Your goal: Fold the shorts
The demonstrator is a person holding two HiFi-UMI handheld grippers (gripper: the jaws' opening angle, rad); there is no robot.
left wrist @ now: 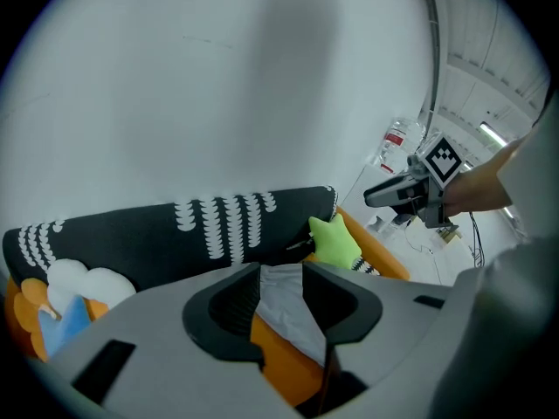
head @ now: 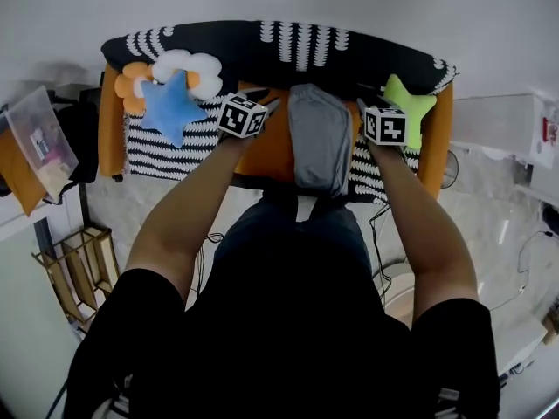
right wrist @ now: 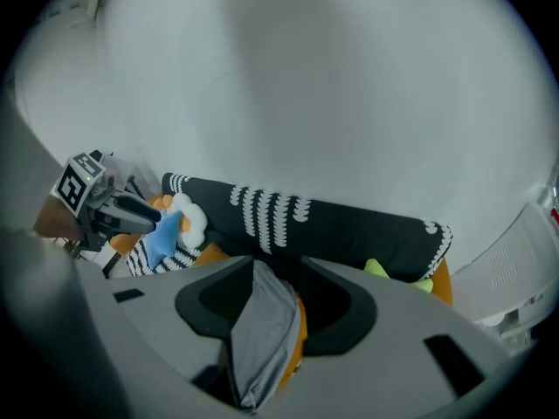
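Grey shorts lie folded into a long narrow strip on the orange seat of a small sofa, their near end hanging over the front edge. My left gripper is just left of the strip's far end, and my right gripper just right of it. In the left gripper view the jaws stand apart, with grey cloth and orange seat showing in the gap. The right gripper view shows the same, with the shorts filling the gap of those jaws. Neither pair visibly pinches the cloth.
The black backrest with white marks runs behind the seat. A blue star cushion, an orange flower and a white cloud sit at the left, a green star at the right. A wooden rack stands on the floor.
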